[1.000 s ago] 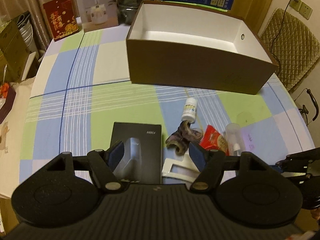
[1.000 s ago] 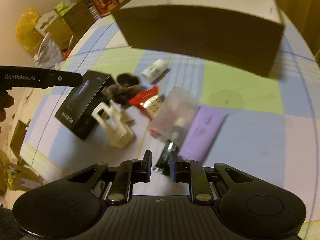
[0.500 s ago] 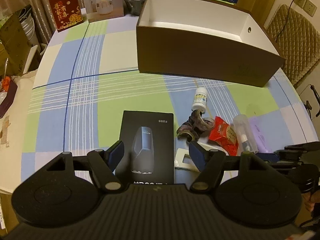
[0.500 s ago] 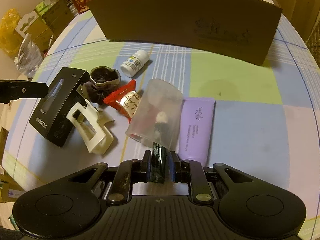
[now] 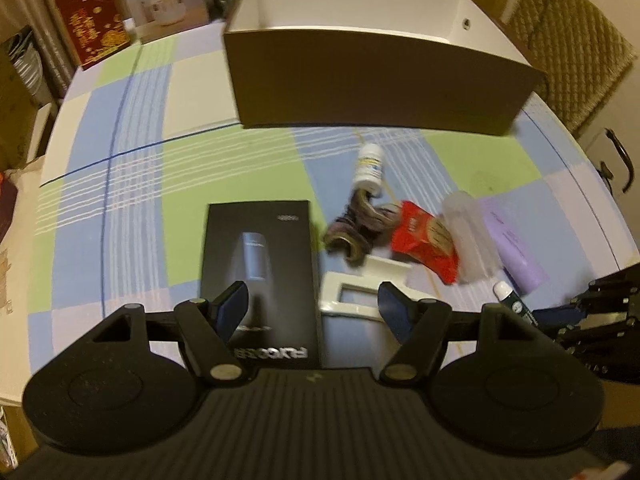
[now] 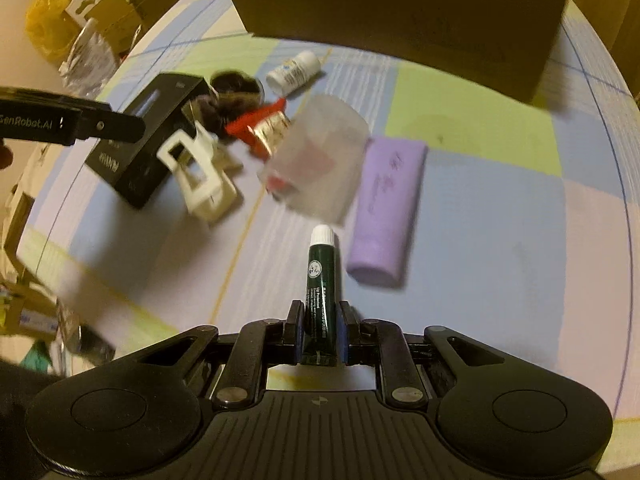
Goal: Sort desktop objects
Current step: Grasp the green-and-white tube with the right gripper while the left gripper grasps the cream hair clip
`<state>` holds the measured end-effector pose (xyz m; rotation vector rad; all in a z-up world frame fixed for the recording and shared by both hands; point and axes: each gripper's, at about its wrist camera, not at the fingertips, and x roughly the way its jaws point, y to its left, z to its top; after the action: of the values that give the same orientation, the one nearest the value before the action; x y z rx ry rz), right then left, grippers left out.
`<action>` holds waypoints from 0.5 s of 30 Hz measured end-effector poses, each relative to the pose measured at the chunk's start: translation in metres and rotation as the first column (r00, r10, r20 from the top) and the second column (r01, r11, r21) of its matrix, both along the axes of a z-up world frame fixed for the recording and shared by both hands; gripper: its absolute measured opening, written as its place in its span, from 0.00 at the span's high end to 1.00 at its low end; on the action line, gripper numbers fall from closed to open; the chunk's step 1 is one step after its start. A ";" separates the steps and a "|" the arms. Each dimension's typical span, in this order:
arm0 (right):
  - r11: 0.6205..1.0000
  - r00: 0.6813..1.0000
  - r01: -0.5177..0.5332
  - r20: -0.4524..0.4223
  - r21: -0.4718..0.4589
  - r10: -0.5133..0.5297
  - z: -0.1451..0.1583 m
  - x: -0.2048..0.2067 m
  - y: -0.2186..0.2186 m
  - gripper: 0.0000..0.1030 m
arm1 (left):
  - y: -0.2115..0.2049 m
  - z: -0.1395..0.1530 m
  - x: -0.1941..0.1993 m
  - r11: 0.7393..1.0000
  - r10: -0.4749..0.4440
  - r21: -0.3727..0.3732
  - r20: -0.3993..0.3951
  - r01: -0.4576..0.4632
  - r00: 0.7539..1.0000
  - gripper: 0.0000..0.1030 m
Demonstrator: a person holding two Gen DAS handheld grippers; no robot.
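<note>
right gripper (image 6: 320,332) clamped tight on a dark green tube (image 6: 322,284), white cap pointing away, tube lifted clear of the checked tablecloth (image 6: 500,208). left gripper (image 5: 312,310) roughly half open, nothing between its fingers; it hangs over the near end of a black box (image 5: 260,256). clutter beside it: cream hair clip (image 5: 352,294), dark scrunchie (image 5: 356,228), red packet (image 5: 426,236), frosted cup (image 6: 320,156) on its side, purple tube (image 6: 386,208), small white bottle (image 5: 370,164). open brown box (image 5: 380,80) stands at the far side.
</note>
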<state>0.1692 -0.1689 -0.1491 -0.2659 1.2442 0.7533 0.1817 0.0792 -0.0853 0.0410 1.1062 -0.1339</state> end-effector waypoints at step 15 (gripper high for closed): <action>0.973 0.974 0.225 0.040 -0.044 -0.223 0.007 0.008 -0.084 0.87 | -0.051 -0.023 -0.003 0.989 -0.062 -0.139 -0.107 0.047 0.992 0.46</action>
<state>0.1771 -0.2524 -0.1418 -0.1732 1.2366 0.5227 0.1791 0.0287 -0.1081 -0.0596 1.2053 -0.2635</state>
